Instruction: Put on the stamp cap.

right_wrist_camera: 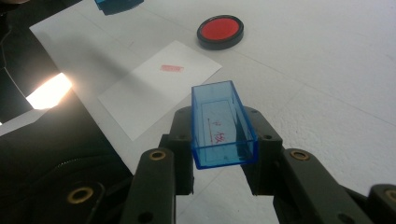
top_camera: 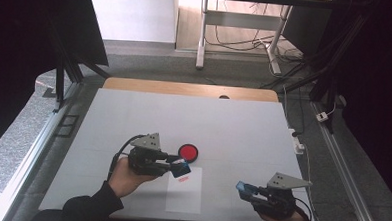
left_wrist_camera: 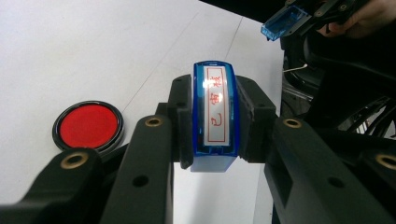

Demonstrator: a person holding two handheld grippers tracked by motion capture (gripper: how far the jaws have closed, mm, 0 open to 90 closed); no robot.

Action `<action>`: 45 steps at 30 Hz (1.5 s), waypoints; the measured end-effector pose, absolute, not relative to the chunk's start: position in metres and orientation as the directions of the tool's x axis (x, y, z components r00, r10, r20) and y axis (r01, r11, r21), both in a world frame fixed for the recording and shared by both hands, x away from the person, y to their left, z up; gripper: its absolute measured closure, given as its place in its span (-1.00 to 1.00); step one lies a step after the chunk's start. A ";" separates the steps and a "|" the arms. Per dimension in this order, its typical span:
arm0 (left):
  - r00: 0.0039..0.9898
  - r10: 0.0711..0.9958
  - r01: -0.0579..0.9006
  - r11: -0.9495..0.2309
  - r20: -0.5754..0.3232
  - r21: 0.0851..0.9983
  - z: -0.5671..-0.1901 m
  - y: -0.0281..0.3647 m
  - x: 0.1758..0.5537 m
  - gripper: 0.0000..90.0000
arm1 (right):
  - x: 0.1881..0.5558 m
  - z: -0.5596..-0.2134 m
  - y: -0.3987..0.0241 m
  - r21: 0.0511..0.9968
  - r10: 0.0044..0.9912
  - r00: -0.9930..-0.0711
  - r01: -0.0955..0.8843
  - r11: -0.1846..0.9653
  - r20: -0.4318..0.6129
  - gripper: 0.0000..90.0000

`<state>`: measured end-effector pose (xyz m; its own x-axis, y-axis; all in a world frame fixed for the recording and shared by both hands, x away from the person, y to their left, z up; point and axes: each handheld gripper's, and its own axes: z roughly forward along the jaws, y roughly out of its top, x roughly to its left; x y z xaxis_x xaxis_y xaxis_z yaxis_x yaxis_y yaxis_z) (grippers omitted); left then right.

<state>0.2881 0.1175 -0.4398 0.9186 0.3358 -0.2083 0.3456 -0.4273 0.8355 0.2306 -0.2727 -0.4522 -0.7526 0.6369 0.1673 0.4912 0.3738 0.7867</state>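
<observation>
Near the table's (top_camera: 134, 113) front edge, the left gripper (left_wrist_camera: 212, 116) clamps a blue plastic rectangular stamp (left_wrist_camera: 214, 112); the right gripper (right_wrist_camera: 224, 126) clamps its clear blue plastic cap (right_wrist_camera: 223, 123). The white paper sheet (right_wrist_camera: 154, 88) bears a red imprint, so capping seems next: the cap's open end must line up with the stamp.

Glossy translucent blue plastic is noted on stamp (left_wrist_camera: 214, 112) and cap (right_wrist_camera: 223, 123); the paper sheet (right_wrist_camera: 154, 88) is seen matt.

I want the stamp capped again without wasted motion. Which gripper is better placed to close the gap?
Probably the right gripper: its blue cap is held with the open end up and free, while the left gripper holds the stamp over the paper.
</observation>
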 end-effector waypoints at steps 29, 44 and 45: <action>0.938 0.289 0.307 -0.434 -0.191 0.847 -0.432 0.127 0.287 0.56 | 0.245 -0.450 -0.220 0.789 0.465 -0.870 0.399 0.467 0.164 0.50; 0.954 0.247 0.268 -0.437 -0.172 0.858 -0.429 0.127 0.286 0.56 | 0.260 -0.454 -0.198 0.793 0.375 -0.909 0.363 0.490 0.185 0.51; 0.955 0.244 0.266 -0.437 -0.171 0.859 -0.428 0.127 0.286 0.56 | 0.261 -0.454 -0.196 0.794 0.369 -0.911 0.358 0.491 0.182 0.50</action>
